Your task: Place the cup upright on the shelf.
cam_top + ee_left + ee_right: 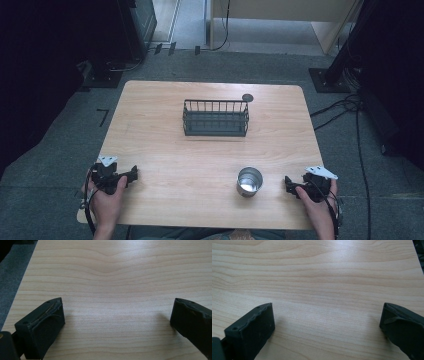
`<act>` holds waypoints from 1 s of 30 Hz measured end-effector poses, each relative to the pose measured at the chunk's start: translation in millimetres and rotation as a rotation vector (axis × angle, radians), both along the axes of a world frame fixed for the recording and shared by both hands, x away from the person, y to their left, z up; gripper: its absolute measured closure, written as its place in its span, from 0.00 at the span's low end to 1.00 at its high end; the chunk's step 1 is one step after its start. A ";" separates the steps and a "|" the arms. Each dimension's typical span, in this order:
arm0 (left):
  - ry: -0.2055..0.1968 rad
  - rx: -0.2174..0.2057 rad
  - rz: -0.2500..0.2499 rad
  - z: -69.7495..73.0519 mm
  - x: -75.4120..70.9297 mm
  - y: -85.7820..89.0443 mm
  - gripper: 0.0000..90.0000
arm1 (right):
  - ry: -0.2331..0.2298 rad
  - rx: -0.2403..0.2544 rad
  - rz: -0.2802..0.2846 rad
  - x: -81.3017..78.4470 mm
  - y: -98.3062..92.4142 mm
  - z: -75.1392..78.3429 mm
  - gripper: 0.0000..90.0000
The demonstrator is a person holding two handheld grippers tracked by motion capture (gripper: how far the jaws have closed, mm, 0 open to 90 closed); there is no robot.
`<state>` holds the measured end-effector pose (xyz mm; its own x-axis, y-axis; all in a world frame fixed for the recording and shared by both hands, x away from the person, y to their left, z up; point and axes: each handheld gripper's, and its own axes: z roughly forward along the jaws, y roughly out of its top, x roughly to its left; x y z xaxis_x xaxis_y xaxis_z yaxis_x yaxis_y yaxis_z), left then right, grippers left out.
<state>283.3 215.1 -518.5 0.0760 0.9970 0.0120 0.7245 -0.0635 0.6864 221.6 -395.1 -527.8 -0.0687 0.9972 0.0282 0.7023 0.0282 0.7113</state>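
A shiny metal cup (249, 181) stands upright on the wooden table (165, 150), near the front and right of centre. A black wire basket (215, 118) sits at the middle back and looks empty. My right gripper (289, 183) rests at the front right, a short way right of the cup and apart from it. In the right gripper view my right gripper (327, 322) is open, with bare wood between its jaws. My left gripper (132, 174) lies at the front left. The left gripper view has my left gripper (117, 320) open too, over bare wood.
A small dark round disc (247, 97) lies just behind the basket's right end. Grey carpet (60, 150) surrounds the table, with cables (345, 107) and black stand bases on the floor to the right and back left.
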 end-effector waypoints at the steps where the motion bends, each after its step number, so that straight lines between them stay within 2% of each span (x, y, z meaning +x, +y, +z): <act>1: 0.000 0.000 0.000 0.0 0.0 0.0 0.00 | 0.000 0.000 0.000 0.0 0.0 0.0 0.00; 10: 0.000 0.000 0.000 0.0 0.0 0.0 0.00 | 0.002 0.003 -0.014 -0.6 0.4 0.2 0.00; 13: 0.000 0.000 0.000 0.0 0.0 0.0 0.00 | 0.016 0.004 -0.017 -2.3 1.4 1.5 0.00; 18: 0.000 0.000 0.000 0.0 0.0 0.0 0.00 | 0.015 0.006 0.010 -3.7 5.8 4.1 0.00; 26: 0.000 0.000 0.000 0.0 0.0 0.0 0.00 | -0.027 0.043 0.047 -7.9 15.1 17.2 0.00; 30: 0.000 0.000 0.000 0.0 0.0 0.0 0.00 | -0.029 0.038 0.080 -9.1 19.6 18.8 0.00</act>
